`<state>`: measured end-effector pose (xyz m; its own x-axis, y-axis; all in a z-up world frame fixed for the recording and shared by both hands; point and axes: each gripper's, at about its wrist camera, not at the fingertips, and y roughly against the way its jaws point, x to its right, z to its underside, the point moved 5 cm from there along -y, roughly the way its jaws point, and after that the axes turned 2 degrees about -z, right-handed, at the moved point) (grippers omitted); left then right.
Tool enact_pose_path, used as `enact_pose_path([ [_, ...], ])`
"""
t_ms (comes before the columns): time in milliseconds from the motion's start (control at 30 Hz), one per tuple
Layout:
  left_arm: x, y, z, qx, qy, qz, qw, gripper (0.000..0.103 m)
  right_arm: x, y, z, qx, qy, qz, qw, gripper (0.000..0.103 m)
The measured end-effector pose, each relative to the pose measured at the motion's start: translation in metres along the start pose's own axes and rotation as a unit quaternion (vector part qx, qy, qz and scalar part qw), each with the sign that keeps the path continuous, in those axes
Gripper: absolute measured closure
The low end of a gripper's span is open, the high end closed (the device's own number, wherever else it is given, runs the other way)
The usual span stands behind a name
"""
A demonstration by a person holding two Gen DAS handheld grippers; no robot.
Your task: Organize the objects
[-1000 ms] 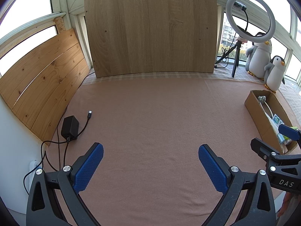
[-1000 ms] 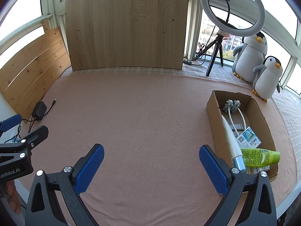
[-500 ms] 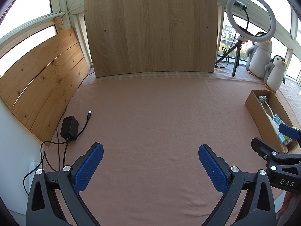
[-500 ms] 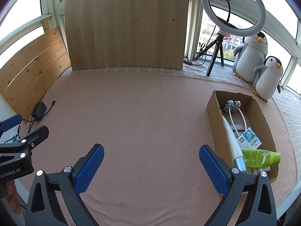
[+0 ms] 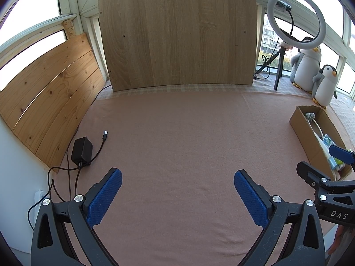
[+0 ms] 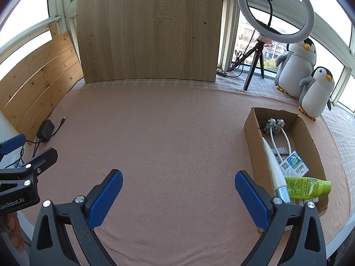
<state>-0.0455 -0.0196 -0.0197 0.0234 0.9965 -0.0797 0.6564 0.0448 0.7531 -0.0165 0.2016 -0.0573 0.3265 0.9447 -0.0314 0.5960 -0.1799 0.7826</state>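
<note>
A cardboard box (image 6: pixel 250 130) (image 5: pixel 304 130) lies on the pink cloth at the right. Inside it I see a green tube (image 6: pixel 307 187), a white pen-shaped device (image 6: pixel 274 168), a grey-headed massager (image 6: pixel 274 125) and small printed packets (image 6: pixel 294 164). My right gripper (image 6: pixel 178 182) hovers open over bare cloth just left of the box, nothing between its blue pads. My left gripper (image 5: pixel 177 182) is open over the middle of the cloth, empty too. Each gripper shows at the edge of the other's view.
A black charger (image 5: pixel 81 149) with its cable lies at the left by a slatted wood panel (image 5: pixel 51 93). A wood board (image 5: pixel 177 33) stands at the back. A ring light on a tripod (image 6: pixel 275 11) and two plush penguins (image 6: pixel 315 93) stand back right.
</note>
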Motion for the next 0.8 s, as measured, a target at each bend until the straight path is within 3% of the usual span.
enact_pose_path([
  [800,0.0,-0.011,-0.004,-0.01,0.0,0.006,0.9999,0.001,0.0,-0.006,-0.004,-0.004,-0.002,0.002,1.0,0.003],
])
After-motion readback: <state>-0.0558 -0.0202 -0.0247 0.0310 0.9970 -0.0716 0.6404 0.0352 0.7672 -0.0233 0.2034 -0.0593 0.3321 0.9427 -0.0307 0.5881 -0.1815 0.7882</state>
